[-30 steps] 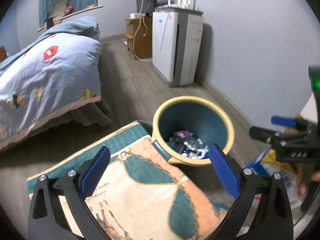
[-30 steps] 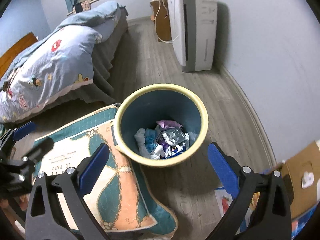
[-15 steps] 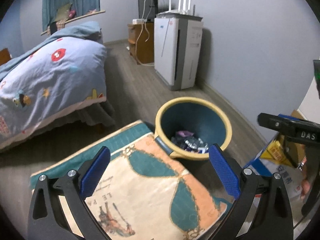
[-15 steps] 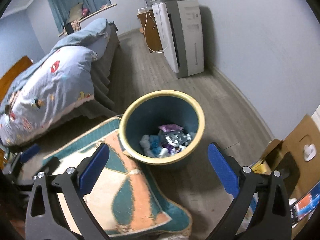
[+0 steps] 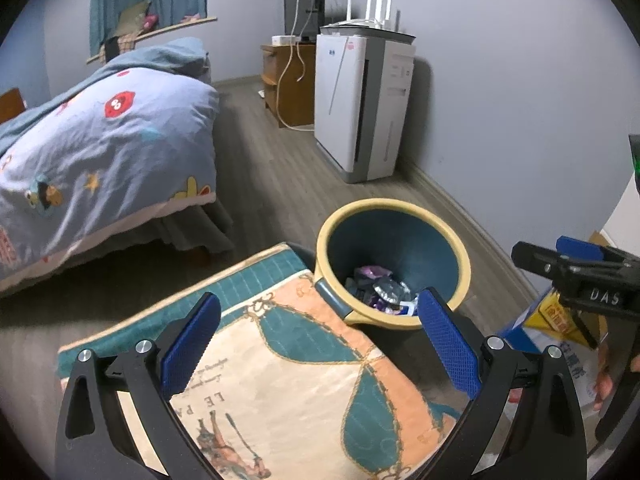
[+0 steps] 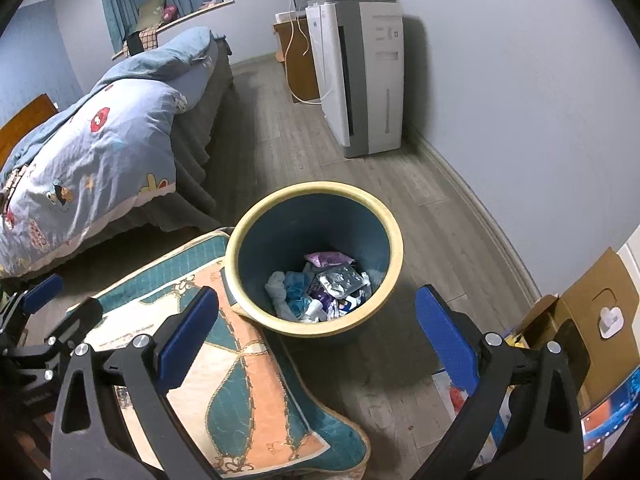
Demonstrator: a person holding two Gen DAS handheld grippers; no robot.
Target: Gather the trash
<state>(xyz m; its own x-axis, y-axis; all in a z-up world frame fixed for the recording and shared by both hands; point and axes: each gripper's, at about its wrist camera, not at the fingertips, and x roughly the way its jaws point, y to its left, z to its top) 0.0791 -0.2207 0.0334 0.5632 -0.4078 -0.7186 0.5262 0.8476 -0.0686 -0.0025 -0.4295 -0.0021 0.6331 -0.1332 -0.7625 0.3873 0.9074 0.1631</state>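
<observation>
Here both grippers, left (image 5: pixel 320 340) and right (image 6: pixel 316 340), gape wide and empty at lower frame; the bin (image 6: pixel 394 236) at centre holds wrappers (image 6: pixel 336 280).

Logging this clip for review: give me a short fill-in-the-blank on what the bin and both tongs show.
1. The trash lies inside the round ____.
2. Both the left tongs and the right tongs are ____ and hold nothing.
3. The bin's near edge sits on a patterned ____.

Missing words: bin; open; rug
</observation>
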